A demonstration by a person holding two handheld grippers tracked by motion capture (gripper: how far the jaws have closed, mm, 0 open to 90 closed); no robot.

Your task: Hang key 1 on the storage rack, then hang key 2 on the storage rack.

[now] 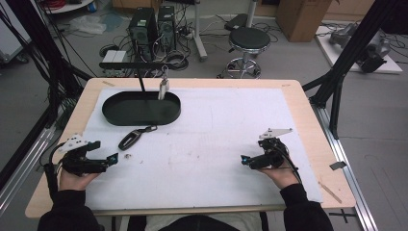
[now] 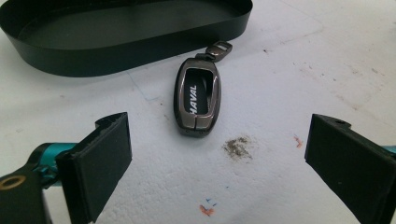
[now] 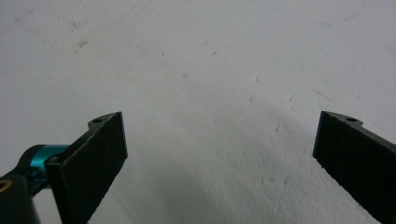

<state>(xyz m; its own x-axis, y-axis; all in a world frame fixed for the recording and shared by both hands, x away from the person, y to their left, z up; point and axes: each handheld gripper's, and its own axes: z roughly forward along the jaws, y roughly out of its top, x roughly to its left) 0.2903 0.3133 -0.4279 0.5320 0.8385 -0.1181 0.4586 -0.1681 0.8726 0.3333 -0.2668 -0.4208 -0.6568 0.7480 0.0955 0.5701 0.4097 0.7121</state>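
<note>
A dark car key fob [image 1: 131, 138] [image 2: 197, 97] marked HAVAL, with a clip at its far end, lies flat on the white mat just in front of a black oval tray [image 1: 141, 109] [image 2: 116, 44]. My left gripper [image 1: 114, 157] [image 2: 217, 163] rests at the near left, open, its jaws wide apart and the fob a short way ahead between them, untouched. My right gripper [image 1: 244, 159] [image 3: 219, 161] sits at the near right, also open, over bare white mat with nothing between its jaws.
A black stand [image 1: 139, 72] rises behind the tray with a small silver piece [image 1: 163, 89] hanging from its bar. A dark smudge [image 2: 238, 146] marks the mat near the fob. A small pale bit [image 1: 127, 155] lies by the left gripper. The wooden table edge [image 1: 315, 139] frames the mat.
</note>
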